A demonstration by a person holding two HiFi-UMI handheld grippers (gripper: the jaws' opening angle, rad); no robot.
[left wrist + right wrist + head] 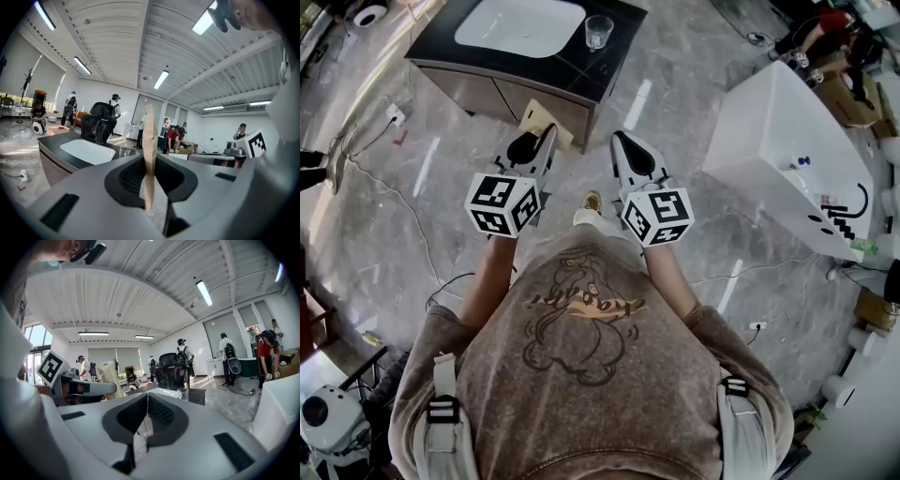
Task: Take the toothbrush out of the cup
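Note:
A clear glass cup (598,31) stands on the dark vanity counter (441,52) beside a white sink (520,23), well ahead of both grippers. It looks empty, and no toothbrush shows in any view. The cup (124,152) sits to the left of the left jaws and just to the right of the right jaws as a cup (183,393). My left gripper (546,131) is shut on a thin tan card (149,136), held edge-on and sticking up past the tips. My right gripper (619,139) is shut with nothing between its jaws (147,397).
A big white tub-like unit (778,141) stands to the right on the marble floor. Cables and a socket (394,114) lie to the left. A black office chair (171,364) and several people stand beyond the counter.

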